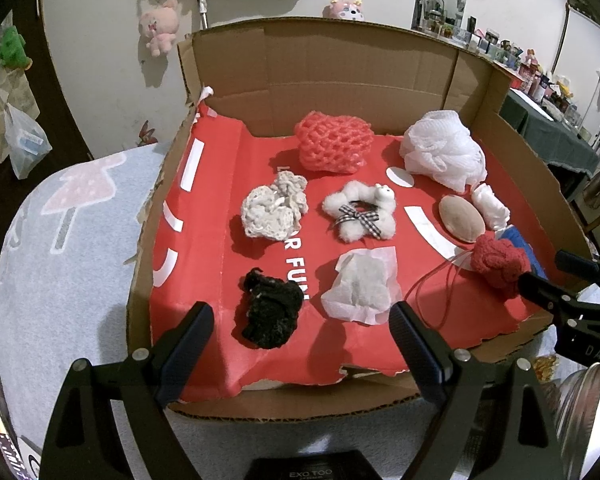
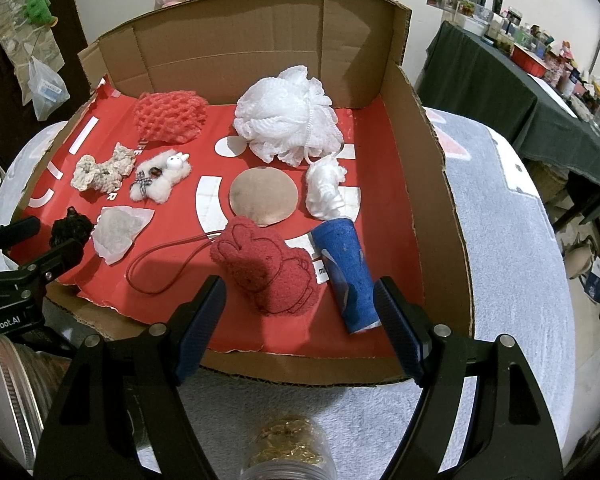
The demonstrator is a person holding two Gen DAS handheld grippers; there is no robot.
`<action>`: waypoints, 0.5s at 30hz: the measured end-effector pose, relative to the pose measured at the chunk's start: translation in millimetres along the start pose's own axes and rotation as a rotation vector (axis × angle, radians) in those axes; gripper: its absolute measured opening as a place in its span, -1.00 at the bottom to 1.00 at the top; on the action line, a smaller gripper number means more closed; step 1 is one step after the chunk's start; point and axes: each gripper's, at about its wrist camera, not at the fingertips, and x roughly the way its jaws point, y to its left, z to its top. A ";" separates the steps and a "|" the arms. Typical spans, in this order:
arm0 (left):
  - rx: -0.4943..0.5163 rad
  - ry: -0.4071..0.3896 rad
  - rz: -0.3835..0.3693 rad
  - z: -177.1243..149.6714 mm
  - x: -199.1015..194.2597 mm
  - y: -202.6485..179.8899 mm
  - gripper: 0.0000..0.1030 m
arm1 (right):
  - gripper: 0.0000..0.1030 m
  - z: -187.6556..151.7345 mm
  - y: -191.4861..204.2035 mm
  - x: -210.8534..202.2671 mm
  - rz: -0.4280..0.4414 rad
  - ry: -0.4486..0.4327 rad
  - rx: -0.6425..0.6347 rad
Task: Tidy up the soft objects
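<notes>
Several soft objects lie on a red sheet (image 1: 216,216) inside a low cardboard box (image 1: 320,64). In the left wrist view my left gripper (image 1: 302,322) hovers open at the box's near edge, nothing between its fingers; a black fluffy scrunchie (image 1: 270,312) and a white paper pad (image 1: 362,284) lie just beyond. Farther back sit a cream crochet piece (image 1: 274,210), a white fluffy tie (image 1: 360,216) and a red foam net (image 1: 332,146). My right gripper (image 2: 302,306) also stands open; a red plush pouch (image 2: 270,270) and a blue roll (image 2: 346,272) lie just beyond its fingertips.
A white mesh bath puff (image 2: 286,116), a tan round pad (image 2: 263,196) and a white cotton wad (image 2: 325,188) fill the box's right half. The box stands on a pale blue towel (image 2: 512,216). A jar with gold contents (image 2: 286,448) sits below the right gripper. Cluttered tables stand at the far right.
</notes>
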 end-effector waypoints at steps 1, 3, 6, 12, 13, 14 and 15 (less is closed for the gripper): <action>-0.007 0.003 -0.008 0.1 0.0 0.8 0.77 | 0.47 0.3 0.6 -0.4 0.003 0.000 -0.002; -0.022 0.002 -0.030 0.4 -1.4 4.0 0.77 | 0.47 0.8 2.4 -1.5 0.016 0.005 -0.011; -0.039 -0.014 -0.029 -0.1 -5.7 6.1 0.81 | 0.47 1.3 3.6 -5.0 0.030 0.001 -0.021; -0.060 -0.048 -0.022 5.1 -20.8 11.1 0.88 | 0.50 6.4 -2.1 -15.2 0.027 -0.022 -0.001; -0.065 -0.059 -0.018 5.9 -25.6 12.2 0.89 | 0.50 8.0 -3.0 -20.6 0.026 -0.037 0.001; -0.067 -0.069 -0.017 6.1 -29.2 12.7 0.90 | 0.53 8.3 -3.4 -24.8 0.021 -0.049 -0.002; -0.066 -0.083 -0.017 6.0 -35.0 13.0 0.91 | 0.58 8.8 -3.4 -29.9 0.013 -0.064 -0.007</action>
